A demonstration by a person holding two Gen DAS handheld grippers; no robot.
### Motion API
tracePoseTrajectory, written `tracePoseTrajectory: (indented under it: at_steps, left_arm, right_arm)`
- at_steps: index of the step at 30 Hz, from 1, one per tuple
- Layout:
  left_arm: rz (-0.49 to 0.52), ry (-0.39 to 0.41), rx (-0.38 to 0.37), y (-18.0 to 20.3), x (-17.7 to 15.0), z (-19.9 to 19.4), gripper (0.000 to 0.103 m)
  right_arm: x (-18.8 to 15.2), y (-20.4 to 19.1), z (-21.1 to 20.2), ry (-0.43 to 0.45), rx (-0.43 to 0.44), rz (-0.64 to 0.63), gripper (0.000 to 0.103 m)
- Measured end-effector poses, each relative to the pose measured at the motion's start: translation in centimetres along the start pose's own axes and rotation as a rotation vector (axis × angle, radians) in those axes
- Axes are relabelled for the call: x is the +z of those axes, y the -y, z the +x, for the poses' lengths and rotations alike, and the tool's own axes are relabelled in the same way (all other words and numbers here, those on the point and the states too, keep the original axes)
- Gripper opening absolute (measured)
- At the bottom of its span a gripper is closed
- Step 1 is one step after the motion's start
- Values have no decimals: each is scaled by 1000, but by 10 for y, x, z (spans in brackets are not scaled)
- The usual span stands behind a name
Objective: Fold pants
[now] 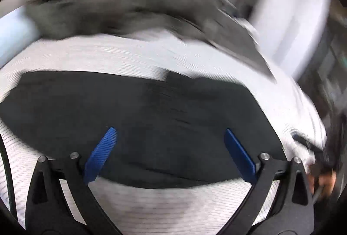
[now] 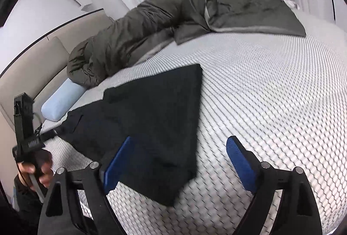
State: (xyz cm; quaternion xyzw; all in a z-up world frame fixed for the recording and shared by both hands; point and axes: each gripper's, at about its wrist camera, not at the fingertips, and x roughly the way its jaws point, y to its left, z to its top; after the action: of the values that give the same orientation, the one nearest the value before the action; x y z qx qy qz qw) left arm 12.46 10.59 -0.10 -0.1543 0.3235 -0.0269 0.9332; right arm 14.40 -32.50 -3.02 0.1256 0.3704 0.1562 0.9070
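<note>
Black pants (image 2: 151,109) lie folded into a flat, roughly triangular shape on the white quilted mattress (image 2: 271,105). My right gripper (image 2: 180,139) hovers over their near corner, open. Its left blue finger (image 2: 117,165) is above the cloth and the right one is over bare mattress, with nothing pinched. The left wrist view is blurred. There the pants (image 1: 151,118) spread as a dark band, and my left gripper (image 1: 169,130) stands wide open above them, empty. A hand (image 2: 41,172) holds the left tool at the right wrist view's left edge.
A rumpled grey-green duvet (image 2: 151,25) runs along the far side of the bed. A pale blue pillow (image 2: 63,100) lies by the beige headboard (image 2: 26,74). Bare mattress stretches to the right of the pants. White curtains hang behind.
</note>
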Motion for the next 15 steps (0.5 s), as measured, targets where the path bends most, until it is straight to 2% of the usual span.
tracePoseTrajectory:
  at_steps: [3,5,8,10,12,15]
  left_arm:
    - [-255,94,38,-81,7,-24,102]
    - [-382,127,63,-121,7,-30,102]
    - [-565,109,109,-182,-7,-36,101]
    - [-670,79,98,-210,-17,-29,101]
    - [-724,55,76,-227,-22,-19,101]
    - [-698,88,107,-236,-9,-2,101]
  right_arm:
    - [1,-12,2,11,8,-23,93]
    - [0,-15,0,-2,4,-38,93]
    - [-1,-20,5,-21,-1,-49,93]
    - [-2,-20,4,-25,10,-48,93]
    - [-1,-22,4,-23,19,-44,93]
    - [1,-23,4,-19,32,-35,93]
